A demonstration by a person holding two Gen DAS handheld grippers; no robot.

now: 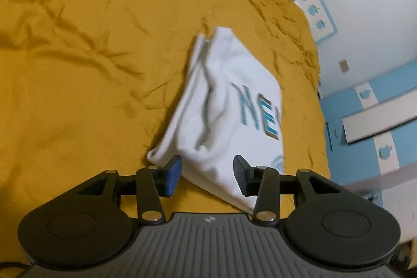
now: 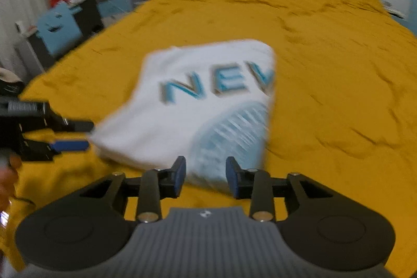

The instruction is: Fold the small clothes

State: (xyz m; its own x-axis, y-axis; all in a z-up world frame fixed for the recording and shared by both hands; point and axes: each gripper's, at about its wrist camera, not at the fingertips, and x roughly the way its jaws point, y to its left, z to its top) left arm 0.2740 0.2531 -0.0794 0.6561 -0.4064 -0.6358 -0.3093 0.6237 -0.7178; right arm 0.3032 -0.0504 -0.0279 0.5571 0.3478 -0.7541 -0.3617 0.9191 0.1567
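mustard-yellow bedspread (image 1: 91,69) covers the bed, wrinkled all over. your folded white shirt (image 1: 229,106) with blue letters lies flat on it. your left gripper (image 1: 207,175) sits at the shirt's near edge, jaws apart, cloth between them but not pinched. your right gripper (image 2: 206,177) hangs just above the shirt's printed corner, jaws apart too, gripping nothing.
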